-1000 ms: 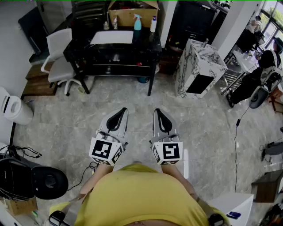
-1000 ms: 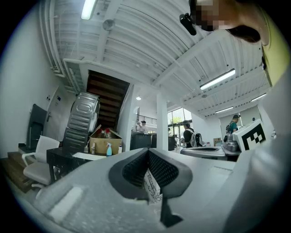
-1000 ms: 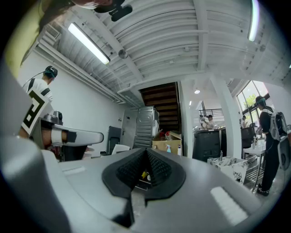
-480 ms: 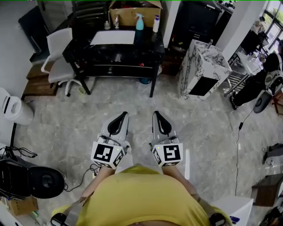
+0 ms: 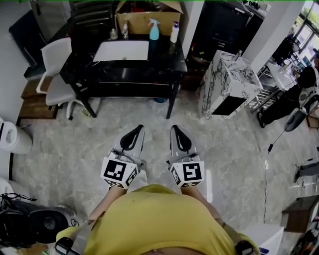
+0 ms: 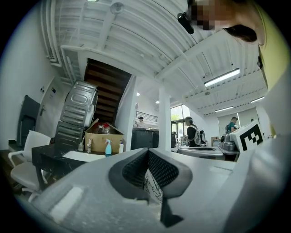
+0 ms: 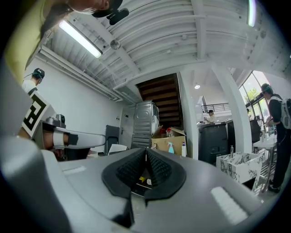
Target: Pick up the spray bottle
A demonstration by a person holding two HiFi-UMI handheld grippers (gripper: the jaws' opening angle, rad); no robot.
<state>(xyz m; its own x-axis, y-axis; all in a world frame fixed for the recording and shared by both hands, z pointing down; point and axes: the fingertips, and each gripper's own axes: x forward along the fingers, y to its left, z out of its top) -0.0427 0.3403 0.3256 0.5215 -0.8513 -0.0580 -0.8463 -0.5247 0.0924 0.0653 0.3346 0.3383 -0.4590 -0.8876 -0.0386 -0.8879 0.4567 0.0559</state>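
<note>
The spray bottle, light blue with a white trigger head, stands upright at the back of a black table, in front of a cardboard box. It shows small and far off as the spray bottle in the left gripper view and the spray bottle in the right gripper view. My left gripper and right gripper are held side by side over the floor, well short of the table and pointing level at it. Both are shut with nothing in them: left gripper, right gripper.
A white bottle stands just right of the spray bottle, and small bottles to its left. A white sheet lies on the table. A white chair stands at the left, a marble-patterned cabinet at the right. Cables and black gear lie lower left.
The table and bottle have come nearer and lower in the head view as the person walked towards them. Both grippers stayed shut, side by side.
</note>
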